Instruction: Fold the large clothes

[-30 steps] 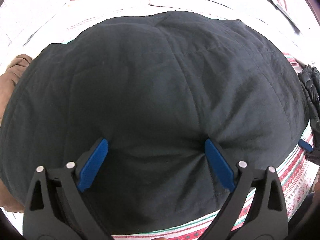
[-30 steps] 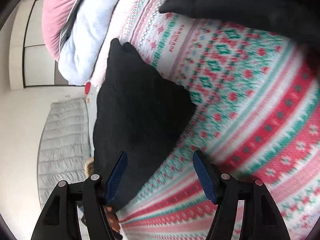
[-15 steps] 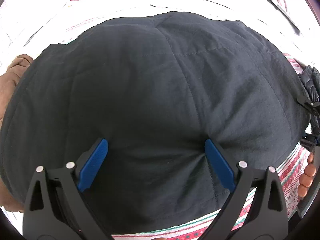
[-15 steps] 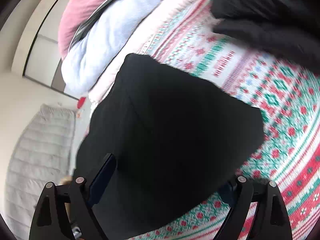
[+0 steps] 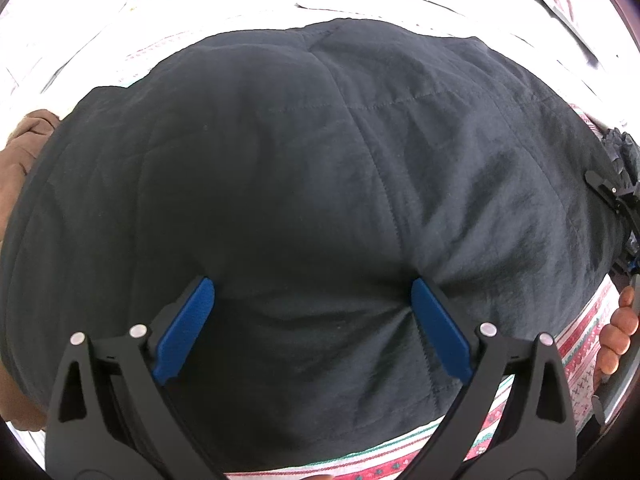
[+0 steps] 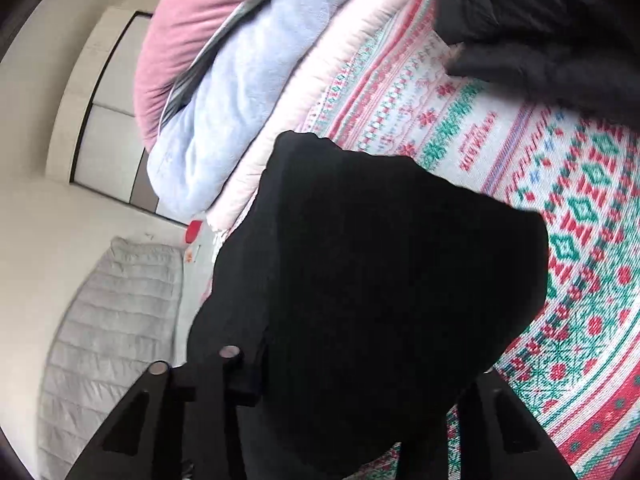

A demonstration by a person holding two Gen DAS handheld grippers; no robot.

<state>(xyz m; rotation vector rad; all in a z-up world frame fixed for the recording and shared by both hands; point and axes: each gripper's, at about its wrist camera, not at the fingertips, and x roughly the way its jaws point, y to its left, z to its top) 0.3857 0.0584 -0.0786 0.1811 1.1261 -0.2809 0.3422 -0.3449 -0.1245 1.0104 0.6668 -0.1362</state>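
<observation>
A folded dark quilted garment [image 5: 320,184] lies on a red, green and white patterned blanket [image 5: 580,332]. My left gripper [image 5: 312,320] is open, its blue pads pressed down on the garment's near part. In the right wrist view the same garment [image 6: 380,280] looks black and fills the middle. My right gripper [image 6: 360,400] stands over its edge, jaws wide apart, and the fabric hides the fingertips. The right gripper's body and a hand also show at the right edge of the left wrist view [image 5: 616,208].
A stack of pink and light blue bedding [image 6: 240,60] lies beyond the garment. Another dark garment [image 6: 540,20] lies at the far right on the patterned blanket [image 6: 580,184]. A grey quilted item [image 6: 108,320] lies at left. A brown cloth [image 5: 24,144] lies left of the garment.
My right gripper has swung from the bare blanket over onto the dark garment, which now covers its fingertips. My left gripper has stayed pressed on the garment.
</observation>
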